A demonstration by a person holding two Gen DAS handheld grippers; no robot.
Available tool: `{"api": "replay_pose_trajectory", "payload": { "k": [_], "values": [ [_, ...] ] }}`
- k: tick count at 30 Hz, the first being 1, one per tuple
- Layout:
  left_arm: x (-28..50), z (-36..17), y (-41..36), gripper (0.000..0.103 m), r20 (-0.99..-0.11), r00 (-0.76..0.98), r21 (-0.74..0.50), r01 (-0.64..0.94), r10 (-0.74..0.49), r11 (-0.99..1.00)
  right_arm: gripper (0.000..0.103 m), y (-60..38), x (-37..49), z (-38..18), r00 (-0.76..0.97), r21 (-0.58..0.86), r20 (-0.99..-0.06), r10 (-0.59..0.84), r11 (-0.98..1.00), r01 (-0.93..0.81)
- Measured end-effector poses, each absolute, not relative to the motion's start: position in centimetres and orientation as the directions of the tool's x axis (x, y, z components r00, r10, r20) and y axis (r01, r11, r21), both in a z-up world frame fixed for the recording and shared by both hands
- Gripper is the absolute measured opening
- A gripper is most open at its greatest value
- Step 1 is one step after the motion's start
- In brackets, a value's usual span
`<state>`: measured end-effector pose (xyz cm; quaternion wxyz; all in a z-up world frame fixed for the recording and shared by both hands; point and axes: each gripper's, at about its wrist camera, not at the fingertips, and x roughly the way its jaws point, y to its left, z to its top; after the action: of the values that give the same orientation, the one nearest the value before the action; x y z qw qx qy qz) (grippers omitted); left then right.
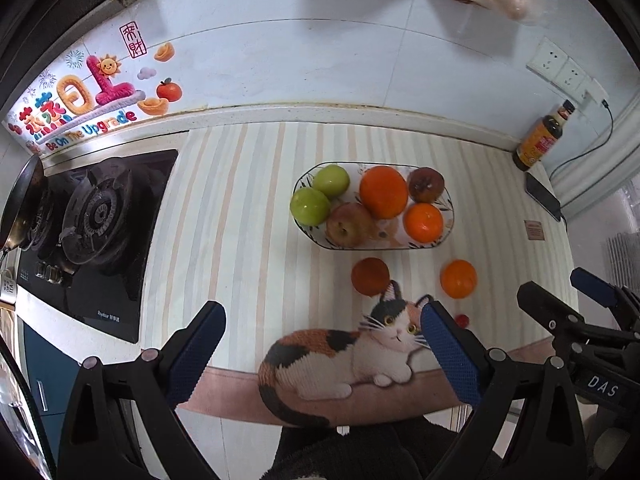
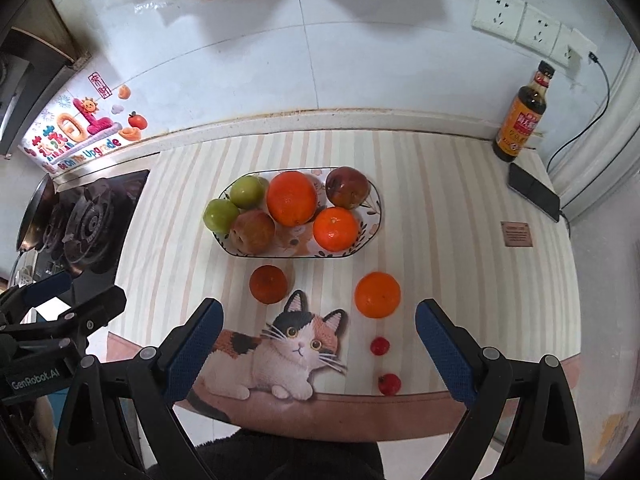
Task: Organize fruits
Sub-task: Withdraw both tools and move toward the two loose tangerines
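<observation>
An oval patterned plate (image 1: 447, 196) (image 2: 374, 216) on the striped mat holds two green apples (image 1: 310, 206), a reddish apple (image 1: 348, 226), two oranges (image 1: 383, 192) and a dark red fruit (image 1: 426, 185). In front of the plate lie a dark orange fruit (image 1: 370, 276) (image 2: 268, 284) and an orange (image 1: 459, 279) (image 2: 377, 294). Two small red fruits (image 2: 380, 346) (image 2: 389, 384) lie near the front edge. My left gripper (image 1: 322, 354) is open and empty, above the cat picture. My right gripper (image 2: 318, 354) is open and empty, short of the loose orange.
A gas stove (image 1: 96, 216) with a pan (image 1: 22, 200) is at the left. A sauce bottle (image 2: 520, 120) and a phone (image 2: 534, 192) on a cable stand at the back right by the tiled wall. The counter's front edge (image 2: 320, 412) is close below.
</observation>
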<state>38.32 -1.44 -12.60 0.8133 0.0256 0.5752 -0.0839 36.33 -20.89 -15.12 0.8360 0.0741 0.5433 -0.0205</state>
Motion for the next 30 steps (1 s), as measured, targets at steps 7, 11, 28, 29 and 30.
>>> {"api": "replay_pose_trajectory", "payload": {
  "k": [7,11,28,29,30],
  "values": [
    [37.1,-11.2,-1.3,0.100,-0.933,0.342,-0.060,0.158,-0.111,0.986,0.099,-21.0,34.6,-12.9,0.433,0.116,-0.900,0.058,0.987,0.110],
    [36.8,-10.9,-1.1,0.100,-0.929,0.353,-0.066,0.143,-0.113,0.988,0.099,-21.1,34.4,-12.8,0.431,0.140,-0.899,0.080,0.984,0.109],
    [42.2,-20.0,-2.9,0.100,-0.973,0.223,-0.039,0.123,-0.066,0.992,0.099,-27.6,39.1,-22.4,0.338,0.240,-0.928,0.158,0.946,0.218],
    [42.6,-20.7,-3.1,0.100,-0.975,0.212,-0.043,0.121,-0.068,0.992,0.099,-28.1,39.5,-23.5,0.317,0.234,-0.936,0.154,0.944,0.232],
    [43.1,-21.6,-3.5,0.100,-0.978,0.200,-0.043,0.120,-0.067,0.992,0.099,-28.6,39.8,-24.4,0.304,0.238,-0.939,0.160,0.940,0.244]
  ]
}}
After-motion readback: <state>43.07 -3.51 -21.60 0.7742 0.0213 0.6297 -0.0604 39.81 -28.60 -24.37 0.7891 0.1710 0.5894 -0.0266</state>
